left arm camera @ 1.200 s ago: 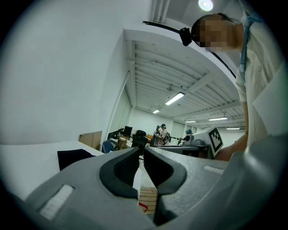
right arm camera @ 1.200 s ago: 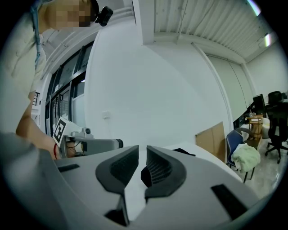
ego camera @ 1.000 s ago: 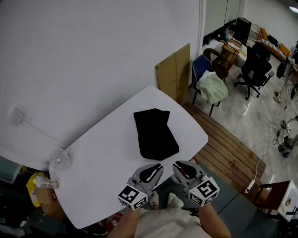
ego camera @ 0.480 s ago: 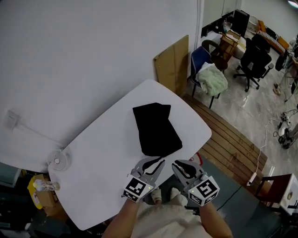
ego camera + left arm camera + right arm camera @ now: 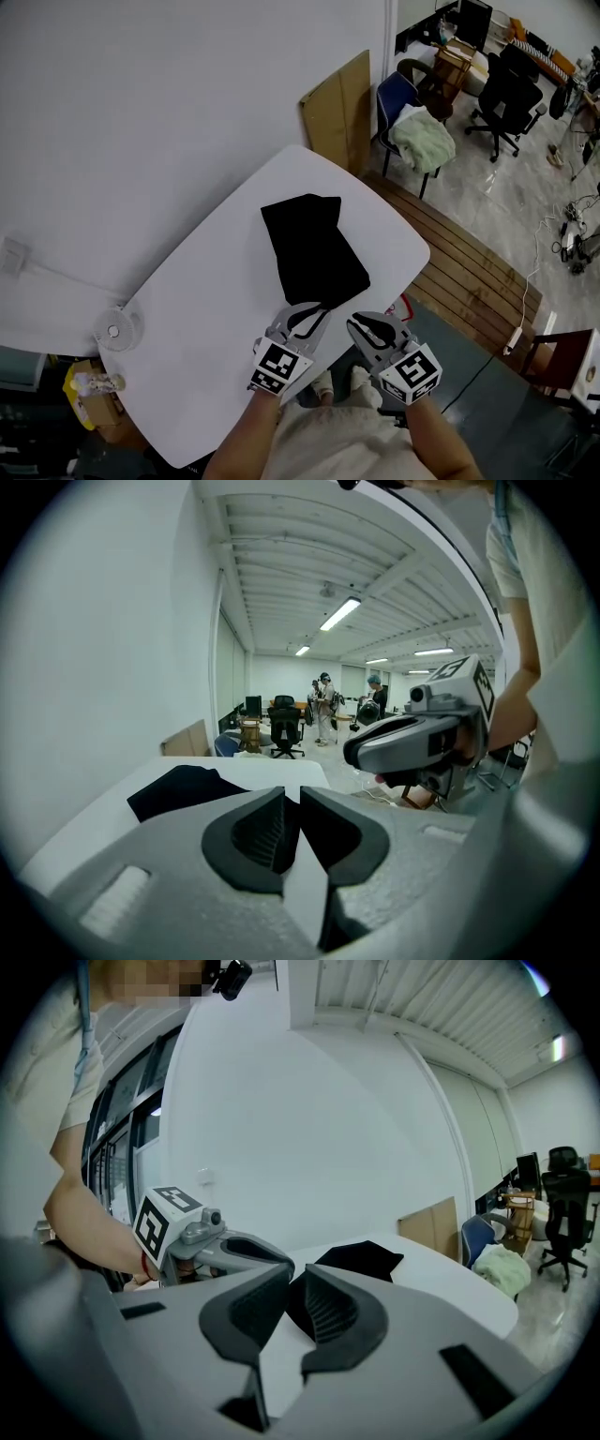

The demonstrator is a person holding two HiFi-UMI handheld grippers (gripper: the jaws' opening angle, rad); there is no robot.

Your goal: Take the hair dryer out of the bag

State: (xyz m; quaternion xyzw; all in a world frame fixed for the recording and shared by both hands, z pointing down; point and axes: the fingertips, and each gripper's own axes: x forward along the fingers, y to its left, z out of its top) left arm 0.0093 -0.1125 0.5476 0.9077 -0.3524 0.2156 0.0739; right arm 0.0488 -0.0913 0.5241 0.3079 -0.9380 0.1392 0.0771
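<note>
Poised at the near edge of the white table (image 5: 206, 309), facing a black bag (image 5: 314, 248).

At left, holding the left gripper (image 5: 323, 311) with jaws all but together and nothing between them, tips just at the bag's near end; contact not clear. Lying flat toward the table's right corner, dark and slack: the bag, with no hair dryer showing outside it. At right, holding the right gripper (image 5: 356, 325) just beside the first, at the same near edge, jaws likewise nearly closed and empty.
</note>
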